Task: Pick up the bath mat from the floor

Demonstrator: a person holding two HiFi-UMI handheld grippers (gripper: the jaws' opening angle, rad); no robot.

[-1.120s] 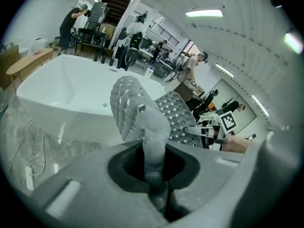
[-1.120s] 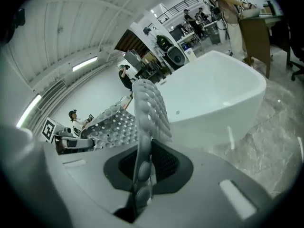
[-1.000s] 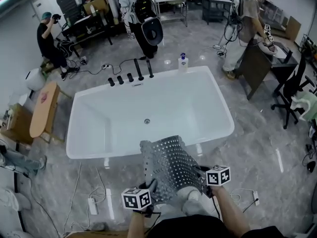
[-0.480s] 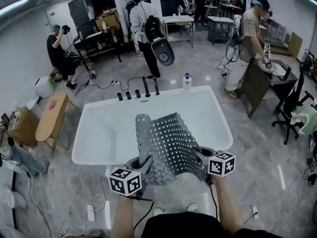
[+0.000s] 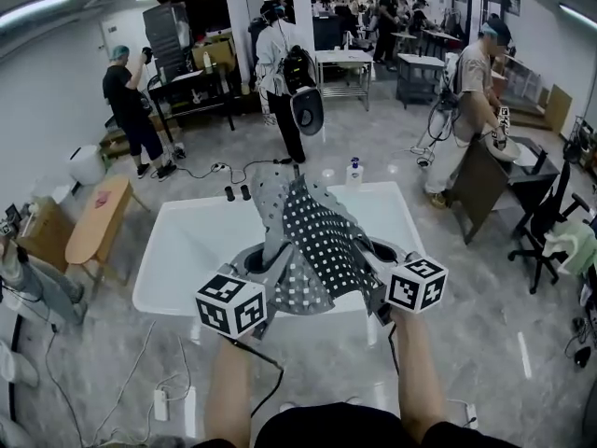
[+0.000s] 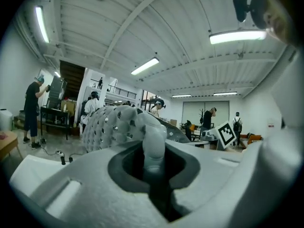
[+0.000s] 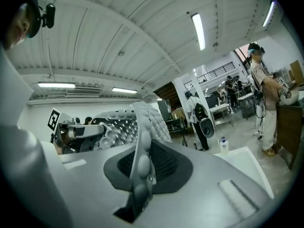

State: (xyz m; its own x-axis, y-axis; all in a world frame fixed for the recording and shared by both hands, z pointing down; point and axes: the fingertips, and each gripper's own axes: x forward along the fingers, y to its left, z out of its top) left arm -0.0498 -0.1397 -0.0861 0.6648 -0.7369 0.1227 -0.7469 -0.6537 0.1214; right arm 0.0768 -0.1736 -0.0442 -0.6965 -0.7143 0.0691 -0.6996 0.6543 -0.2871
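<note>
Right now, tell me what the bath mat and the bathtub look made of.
Bath mat: likely soft rubber or silicone, matt grey; it droops and folds, with rows of holes and round bumps.
Bathtub: probably acrylic or enamelled, glossy white; smooth moulded walls catching light.

No word, number or brand can be read anywhere; the only signs are black-and-white square coded markers; they stand on the faces of the white left cube (image 5: 231,303) of the left gripper (image 5: 262,261), at the lower left of the head view, and of the white right cube (image 5: 417,285) of the right gripper (image 5: 375,252), at the lower right; the small white blue-topped bottle (image 5: 354,173) at the upper centre carries a label too small to read.
</note>
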